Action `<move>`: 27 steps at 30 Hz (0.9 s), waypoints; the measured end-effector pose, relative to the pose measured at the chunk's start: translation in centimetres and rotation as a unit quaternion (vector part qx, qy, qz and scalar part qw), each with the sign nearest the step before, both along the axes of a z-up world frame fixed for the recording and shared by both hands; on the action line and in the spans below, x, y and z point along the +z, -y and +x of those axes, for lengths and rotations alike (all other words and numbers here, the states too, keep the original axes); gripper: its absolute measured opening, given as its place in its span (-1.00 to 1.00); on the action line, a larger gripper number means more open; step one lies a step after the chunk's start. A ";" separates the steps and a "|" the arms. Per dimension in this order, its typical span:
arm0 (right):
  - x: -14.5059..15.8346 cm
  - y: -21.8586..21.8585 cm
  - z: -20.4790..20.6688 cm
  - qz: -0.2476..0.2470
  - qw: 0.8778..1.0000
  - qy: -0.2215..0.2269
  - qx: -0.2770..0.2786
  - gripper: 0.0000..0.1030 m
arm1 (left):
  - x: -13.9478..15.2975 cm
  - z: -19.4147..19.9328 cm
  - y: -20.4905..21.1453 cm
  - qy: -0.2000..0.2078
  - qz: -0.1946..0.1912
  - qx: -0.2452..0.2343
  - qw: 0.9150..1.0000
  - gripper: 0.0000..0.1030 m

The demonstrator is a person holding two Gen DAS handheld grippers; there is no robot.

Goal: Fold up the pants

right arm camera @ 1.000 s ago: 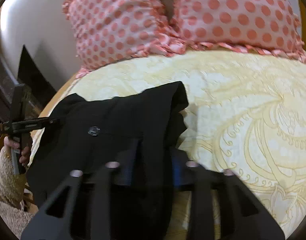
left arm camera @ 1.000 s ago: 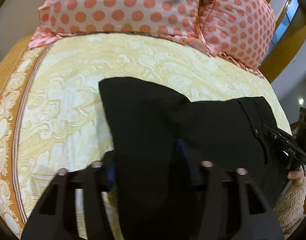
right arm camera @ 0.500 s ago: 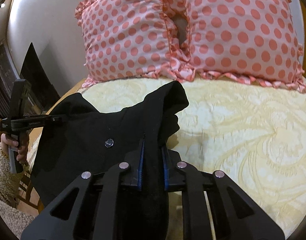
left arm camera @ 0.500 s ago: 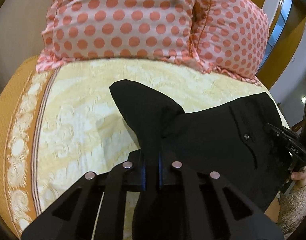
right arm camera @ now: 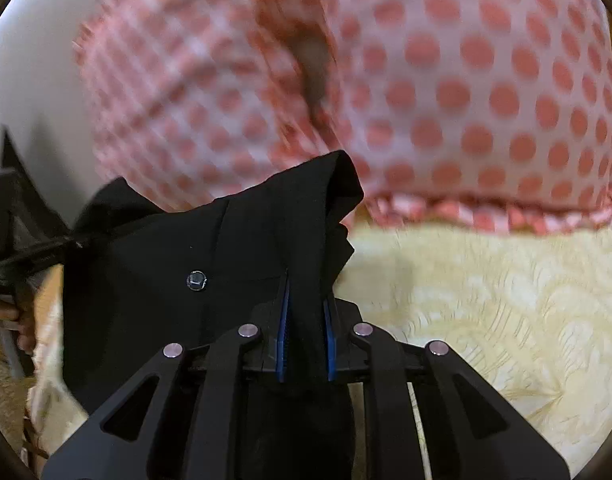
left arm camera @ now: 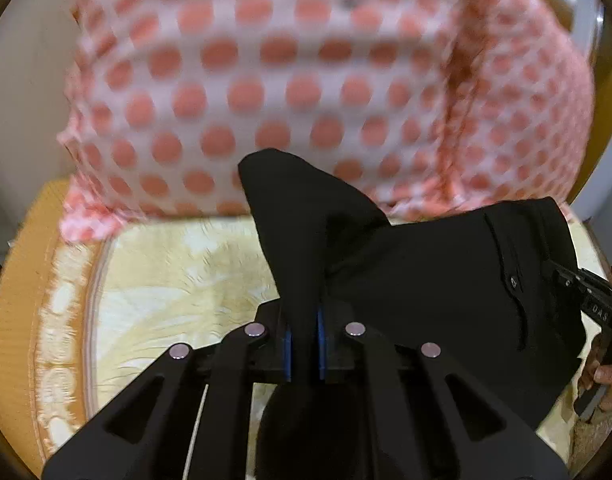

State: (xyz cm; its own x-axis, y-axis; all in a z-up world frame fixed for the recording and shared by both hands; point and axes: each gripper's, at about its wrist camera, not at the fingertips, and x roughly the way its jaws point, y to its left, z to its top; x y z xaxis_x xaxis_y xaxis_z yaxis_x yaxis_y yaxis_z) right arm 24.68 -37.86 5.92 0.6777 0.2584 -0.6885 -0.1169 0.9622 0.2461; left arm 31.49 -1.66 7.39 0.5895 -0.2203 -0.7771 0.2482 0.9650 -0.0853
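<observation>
The black pants hang stretched between my two grippers above the bed. My left gripper is shut on one top corner of the pants, the cloth pinched between its blue pads. My right gripper is shut on the other corner of the pants, near a small metal button. The right gripper also shows at the right edge of the left wrist view. The left gripper shows at the left edge of the right wrist view. The lower part of the pants is hidden below both views.
Two pink pillows with red dots stand close ahead at the head of the bed. A yellow patterned bedspread lies below. A pale wall is at the left.
Both grippers went from open around the cloth to shut on it, then lifted the pants and moved toward the pillows, which now fill the upper views.
</observation>
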 end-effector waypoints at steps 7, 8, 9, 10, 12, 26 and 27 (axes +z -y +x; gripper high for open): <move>-0.9 -1.1 -0.2 -0.078 0.996 -0.020 -0.037 -0.14 | -3.2 0.4 0.3 0.005 0.038 0.039 0.999 -0.24; -0.4 -0.9 -0.7 -0.094 0.994 -0.013 -0.045 -0.08 | -2.7 0.0 -0.1 0.016 0.042 0.050 0.998 -0.20; -0.1 -0.6 -1.3 -0.104 0.993 -0.005 -0.052 0.00 | -1.8 -0.7 -0.6 0.037 0.057 0.069 0.995 -0.06; 0.5 -0.1 -2.2 -0.118 0.991 0.009 -0.064 0.00 | -1.0 -1.5 -1.0 0.053 0.065 0.082 0.993 0.04; 2.0 0.4 -4.6 -0.129 0.987 0.050 -0.086 0.01 | 0.8 -3.8 -1.7 0.084 0.062 0.099 0.990 0.35; -1.8 -6.7 -8.6 -0.162 0.985 -0.022 0.059 0.07 | -4.7 -13.0 4.8 -0.021 0.021 -0.010 1.000 0.74; -1.8 -6.6 -8.4 -0.159 0.985 -0.027 0.057 0.08 | -4.6 -13.1 4.9 -0.014 0.024 -0.009 1.000 0.78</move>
